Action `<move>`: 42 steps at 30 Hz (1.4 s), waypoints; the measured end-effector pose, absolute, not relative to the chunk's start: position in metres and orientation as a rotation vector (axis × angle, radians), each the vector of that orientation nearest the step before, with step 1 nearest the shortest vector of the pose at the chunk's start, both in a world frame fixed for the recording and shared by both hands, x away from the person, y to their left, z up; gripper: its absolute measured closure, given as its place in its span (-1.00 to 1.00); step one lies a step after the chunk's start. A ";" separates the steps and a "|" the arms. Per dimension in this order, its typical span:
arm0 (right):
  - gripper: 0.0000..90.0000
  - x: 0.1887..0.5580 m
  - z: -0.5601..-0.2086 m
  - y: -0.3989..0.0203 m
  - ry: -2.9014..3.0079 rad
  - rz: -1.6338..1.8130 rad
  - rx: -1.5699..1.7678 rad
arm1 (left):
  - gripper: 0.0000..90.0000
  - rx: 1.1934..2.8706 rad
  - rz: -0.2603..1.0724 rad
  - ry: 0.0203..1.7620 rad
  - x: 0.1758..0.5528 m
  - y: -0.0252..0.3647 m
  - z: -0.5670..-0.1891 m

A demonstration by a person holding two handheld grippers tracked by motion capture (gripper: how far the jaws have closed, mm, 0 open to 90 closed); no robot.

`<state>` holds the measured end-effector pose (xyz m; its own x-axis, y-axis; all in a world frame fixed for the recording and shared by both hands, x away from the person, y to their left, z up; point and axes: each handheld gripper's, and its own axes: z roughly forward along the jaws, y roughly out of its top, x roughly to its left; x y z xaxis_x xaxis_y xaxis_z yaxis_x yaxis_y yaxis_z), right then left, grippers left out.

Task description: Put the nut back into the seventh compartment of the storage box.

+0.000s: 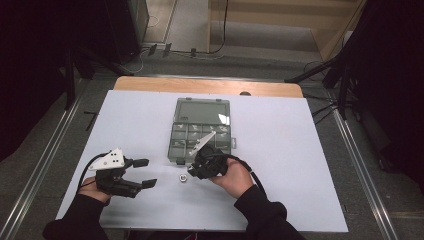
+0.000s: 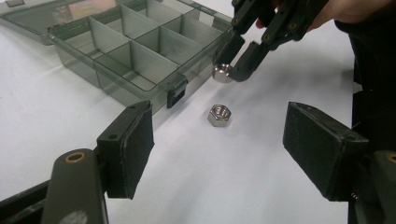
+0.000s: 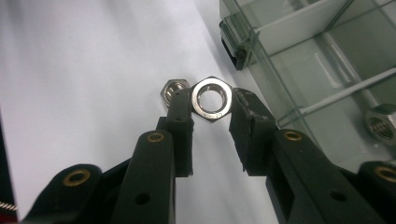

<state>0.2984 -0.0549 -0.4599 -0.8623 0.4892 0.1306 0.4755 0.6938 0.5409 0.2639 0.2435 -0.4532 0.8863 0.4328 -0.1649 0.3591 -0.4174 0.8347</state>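
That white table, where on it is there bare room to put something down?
The table is bare right of the clear box and left of it, above the left gripper. It is crowded at the box's near edge: there the right gripper holds a nut, with a loose nut close by.

Shiny metal nut [image 3: 211,99], clear smoky plastic box [image 2: 140,51], matt white table [image 1: 300,165]

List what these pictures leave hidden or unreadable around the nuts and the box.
- Held nut: stamped marks too small to read in the right gripper view.
- Loose nut: partly hidden behind a finger of the right tongs; whole in the left gripper view.
- Nut in the box: cut off by the right edge.
- Box: contents too small in the high view.
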 end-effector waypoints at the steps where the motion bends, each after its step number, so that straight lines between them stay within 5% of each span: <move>1: 0.59 0.298 -0.458 -0.057 2.869 0.914 0.826 | -0.44 2.047 0.092 0.573 0.264 0.244 -0.453; 22: 0.59 0.303 -0.423 -0.116 2.705 1.029 1.015 | -0.44 2.049 0.093 0.573 0.264 0.244 -0.453; 42: 0.59 0.337 -0.437 -0.108 2.654 0.994 1.077 | -0.44 2.051 0.099 0.575 0.266 0.244 -0.454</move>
